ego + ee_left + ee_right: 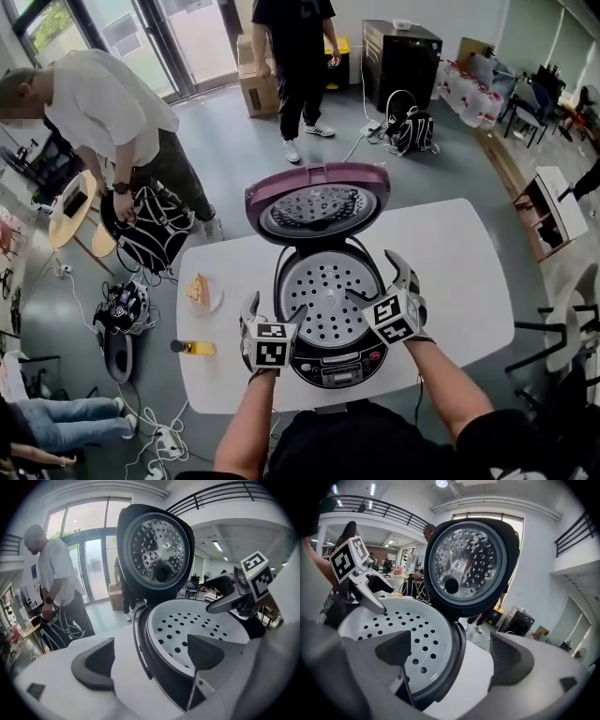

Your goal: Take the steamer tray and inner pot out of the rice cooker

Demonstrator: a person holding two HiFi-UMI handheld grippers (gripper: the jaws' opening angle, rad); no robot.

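White steamer tray (328, 300) is lying between my tools: left gripper (255, 314) and right gripper (382, 281) are each straddling its rim, jaws spread, pinching nothing.

White tabletop (469, 272), left edge: small plate (215, 302) holding a food wedge (198, 288); yellow-and-black object (195, 348) near it. Person (103, 112) bends over black bag (145, 234).

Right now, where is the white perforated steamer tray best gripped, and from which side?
Probably its raised rim, left and right edges, from above: the white perforated steamer tray sits level, recessed in the open purple-lidded rice cooker, leaving only the rim reachable.
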